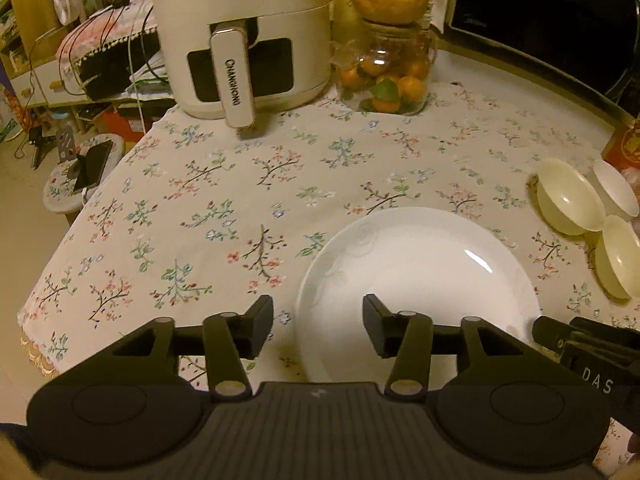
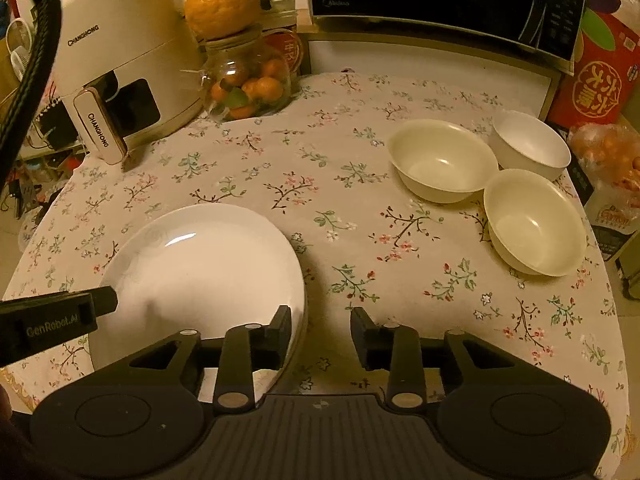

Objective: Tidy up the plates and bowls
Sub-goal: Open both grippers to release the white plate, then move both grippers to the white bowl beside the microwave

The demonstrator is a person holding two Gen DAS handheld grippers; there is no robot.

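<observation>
Three empty bowls (image 2: 444, 160), oranges in jar (image 2: 250, 84)

Left gripper (image 1: 318, 326): matte black plastic throughout. Broad ribbed grey-black centre plate, flanked by two rounded housings each with a shallow circular disc. Angular linkage arms pinned by pale round rivets. Blocky, square-ended fingers (image 1: 260, 320).

Right gripper (image 2: 320, 330): same build, same ribbed plate, same pale rivets, same square black fingers (image 2: 280, 330). Its side, seen from the left wrist view, bears pale letters "DAS". The left one's side, seen from the right wrist view, reads "GenRobot.AI".
</observation>
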